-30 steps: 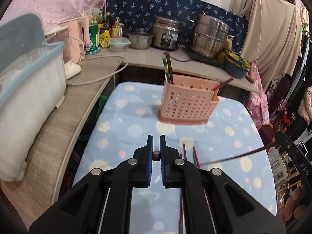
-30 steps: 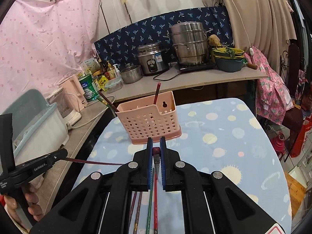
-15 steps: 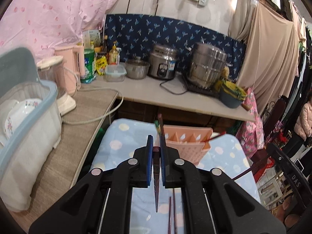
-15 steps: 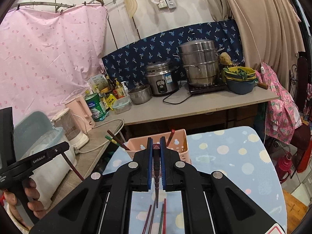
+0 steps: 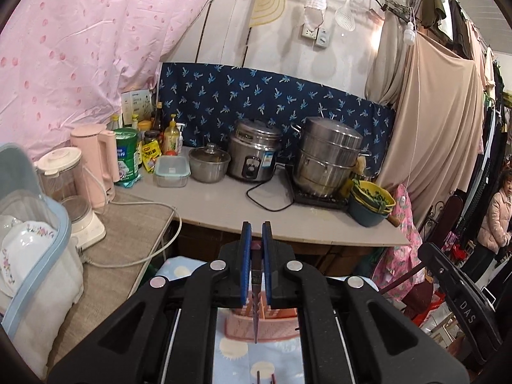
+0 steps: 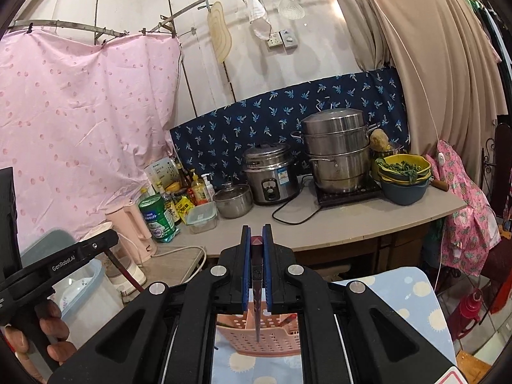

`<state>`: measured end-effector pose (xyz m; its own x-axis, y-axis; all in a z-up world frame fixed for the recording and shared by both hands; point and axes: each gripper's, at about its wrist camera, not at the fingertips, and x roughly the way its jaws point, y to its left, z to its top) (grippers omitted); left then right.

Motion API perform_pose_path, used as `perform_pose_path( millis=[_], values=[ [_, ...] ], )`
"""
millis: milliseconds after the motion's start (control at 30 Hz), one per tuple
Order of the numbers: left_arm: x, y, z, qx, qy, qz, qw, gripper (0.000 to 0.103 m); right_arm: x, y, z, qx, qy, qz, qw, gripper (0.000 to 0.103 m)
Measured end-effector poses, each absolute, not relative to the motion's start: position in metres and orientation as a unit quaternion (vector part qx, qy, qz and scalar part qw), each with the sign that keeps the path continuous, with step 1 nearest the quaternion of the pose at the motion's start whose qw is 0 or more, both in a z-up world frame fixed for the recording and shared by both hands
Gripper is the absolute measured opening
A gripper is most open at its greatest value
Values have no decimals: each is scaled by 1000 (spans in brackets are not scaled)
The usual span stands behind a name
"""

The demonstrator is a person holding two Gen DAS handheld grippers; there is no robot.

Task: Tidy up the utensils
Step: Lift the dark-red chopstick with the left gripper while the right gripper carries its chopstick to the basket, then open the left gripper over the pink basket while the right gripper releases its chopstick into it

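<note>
My left tool (image 5: 256, 249): jaws clamped on one dark chopstick (image 5: 255, 313), tip pointing down. Below it: pink utensil basket (image 5: 275, 323) on the dotted blue tabletop (image 5: 233, 355). My right tool (image 5: 457, 297): right edge, holding a second chopstick (image 5: 401, 280).

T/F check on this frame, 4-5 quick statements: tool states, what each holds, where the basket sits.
1. The left tool is shut on a chopstick. True.
2. The right tool is open and holds nothing. False: it is shut on a chopstick.
3. Both chopsticks hang tip-down between the fingers. True.
4. The pink basket stands on the grey counter. False: it stands on the dotted blue cloth.
5. The steel steamer pot sits on the counter. True.
</note>
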<state>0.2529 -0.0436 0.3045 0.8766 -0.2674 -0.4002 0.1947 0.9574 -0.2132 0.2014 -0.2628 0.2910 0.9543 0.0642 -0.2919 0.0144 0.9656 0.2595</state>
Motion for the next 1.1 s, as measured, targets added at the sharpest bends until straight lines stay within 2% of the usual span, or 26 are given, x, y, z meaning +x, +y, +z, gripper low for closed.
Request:
perform_pose_path(
  millis=[300,1000,1100],
  values=[
    [291,-55,308,-82,203,-116,969,7,243,-271,287,141,156,15,978,7],
    [331,-47,228,-80,254,-98,959,7,292,-271,209,140,231,6,963,7],
    [329,-49,221,-71,256,-91,960,11,289,-271,206,140,232,2,963,12]
  ],
)
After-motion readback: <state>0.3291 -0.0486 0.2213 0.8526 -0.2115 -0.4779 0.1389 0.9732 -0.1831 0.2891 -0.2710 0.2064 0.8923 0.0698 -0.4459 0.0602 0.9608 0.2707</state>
